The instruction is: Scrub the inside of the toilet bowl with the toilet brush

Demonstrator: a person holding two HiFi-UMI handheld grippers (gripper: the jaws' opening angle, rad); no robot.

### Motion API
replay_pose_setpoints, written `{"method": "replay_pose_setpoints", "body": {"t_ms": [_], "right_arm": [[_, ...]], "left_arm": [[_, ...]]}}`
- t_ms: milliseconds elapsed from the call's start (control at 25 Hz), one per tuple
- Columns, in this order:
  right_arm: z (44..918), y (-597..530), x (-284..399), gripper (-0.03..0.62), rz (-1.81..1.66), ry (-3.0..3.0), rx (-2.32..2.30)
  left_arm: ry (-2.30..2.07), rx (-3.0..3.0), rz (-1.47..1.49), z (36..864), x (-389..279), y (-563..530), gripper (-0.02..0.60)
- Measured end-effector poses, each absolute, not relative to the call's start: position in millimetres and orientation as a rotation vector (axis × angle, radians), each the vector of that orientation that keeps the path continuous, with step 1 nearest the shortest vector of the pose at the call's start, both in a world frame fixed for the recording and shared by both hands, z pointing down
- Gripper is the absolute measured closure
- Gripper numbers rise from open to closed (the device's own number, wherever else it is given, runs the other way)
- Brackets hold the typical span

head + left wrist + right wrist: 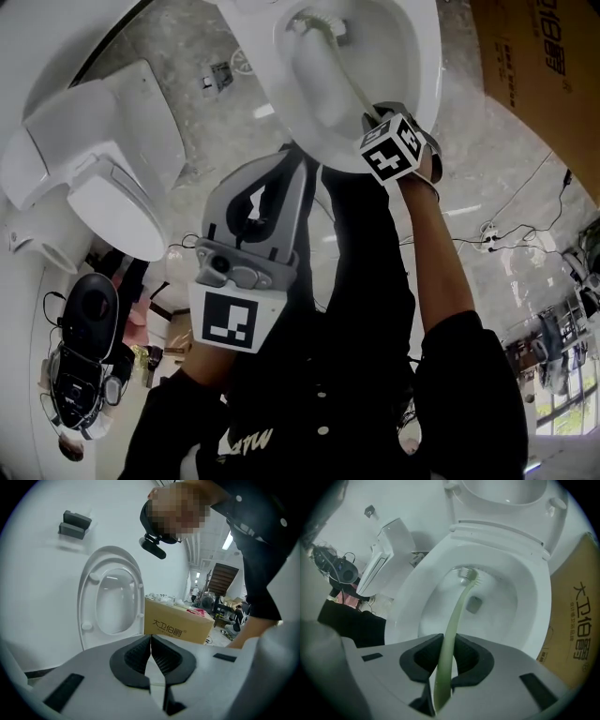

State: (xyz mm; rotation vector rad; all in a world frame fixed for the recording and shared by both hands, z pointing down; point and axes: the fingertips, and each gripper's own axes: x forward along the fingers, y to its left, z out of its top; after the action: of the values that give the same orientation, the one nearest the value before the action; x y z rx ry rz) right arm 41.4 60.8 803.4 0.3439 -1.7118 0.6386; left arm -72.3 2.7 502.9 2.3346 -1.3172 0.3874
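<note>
My right claw (446, 656) is clamped on the pale green handle of the toilet brush (457, 616). The brush's long axis runs straight out from the jaws, away from me and down into the toilet bowl (534, 588). Its bristle head points at the far inner wall, just above the drain opening, and touches the porcelain or nearly so.

My left claw (151, 641) has its jaws pressed together with nothing between them. It is held back near my body and faces the raised seat and lid (112, 597) and a white wall.

The floor (187, 56) is glossy, marbled grey tile. A second white toilet (103, 178) stands to my left, and a cardboard box (576, 625) sits just beside the bowl on my right. Cables trail over the floor further right.
</note>
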Motion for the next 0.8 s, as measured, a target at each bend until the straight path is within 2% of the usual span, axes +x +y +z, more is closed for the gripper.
{"method": "replay_pose_setpoints", "body": {"t_ms": [320, 800], "right_arm": [[811, 43, 55, 0.517, 0.558, -1.684, 0.358], [796, 31, 107, 0.517, 0.743, -1.539, 0.534]], "left_arm": [[-1.253, 2.373, 0.421, 505, -57, 5, 0.557], [-1.176, 2.435, 0.438, 493, -30, -3, 0.557]]}}
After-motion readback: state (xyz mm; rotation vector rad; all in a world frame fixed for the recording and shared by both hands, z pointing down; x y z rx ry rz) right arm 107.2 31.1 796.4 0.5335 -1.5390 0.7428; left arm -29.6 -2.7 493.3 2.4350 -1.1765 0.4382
